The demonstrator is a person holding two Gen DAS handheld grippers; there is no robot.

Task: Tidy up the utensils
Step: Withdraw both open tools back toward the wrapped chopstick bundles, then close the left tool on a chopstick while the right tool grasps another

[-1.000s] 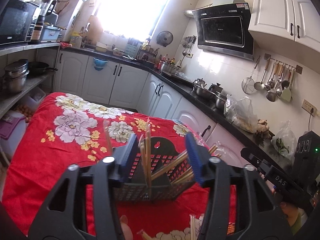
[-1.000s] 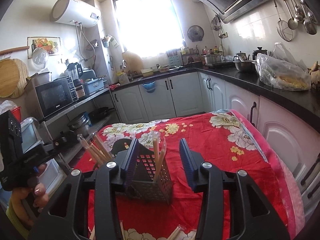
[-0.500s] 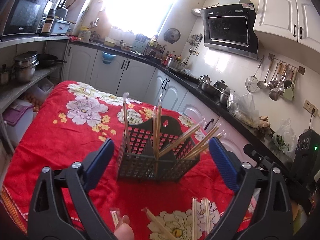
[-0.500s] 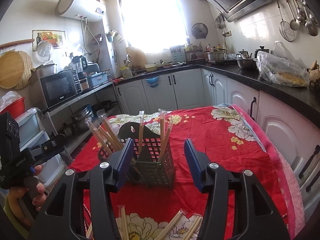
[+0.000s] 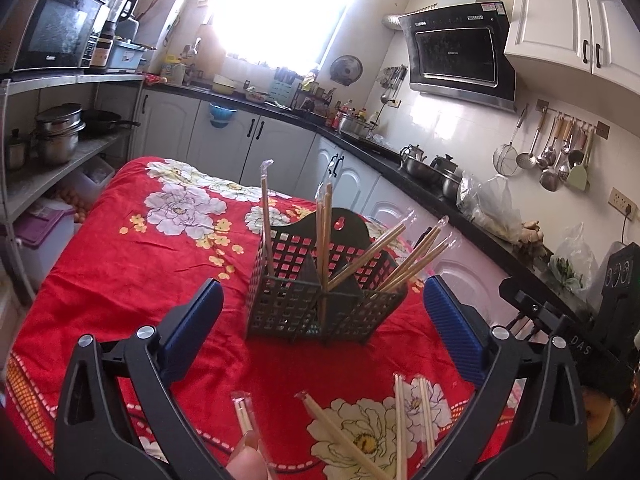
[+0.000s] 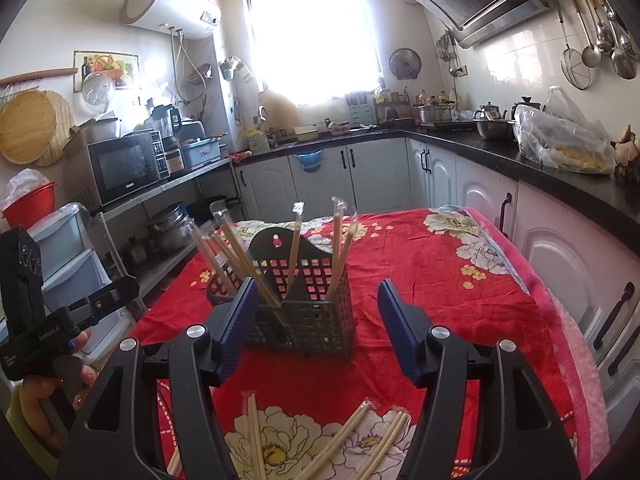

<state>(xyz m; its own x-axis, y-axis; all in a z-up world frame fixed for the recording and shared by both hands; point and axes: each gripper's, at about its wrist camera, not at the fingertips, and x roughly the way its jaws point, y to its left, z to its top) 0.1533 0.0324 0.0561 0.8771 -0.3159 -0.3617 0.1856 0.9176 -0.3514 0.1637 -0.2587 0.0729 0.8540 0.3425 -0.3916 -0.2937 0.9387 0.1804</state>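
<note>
Wrapped wooden chopsticks point(image 5: 362, 246) upright in dark perforated-plastic basket point(image 5: 296, 304), both hand-held grippers gaping, empty.

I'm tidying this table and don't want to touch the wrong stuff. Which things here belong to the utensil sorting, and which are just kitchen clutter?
Part of the job:
- dark perforated plastic utensil basket
- wrapped wooden chopsticks standing in it
- loose wrapped chopsticks on the red floral cloth

Just lying about:
- black microwave on the shelf
- steel pots
- hanging metal ladles
- clear plastic bag on the counter

Dark mesh caddy point(image 5: 316, 300) upright, wrapped chopsticks point(image 5: 325, 236) inside, more point(image 6: 256, 432) loose
</note>
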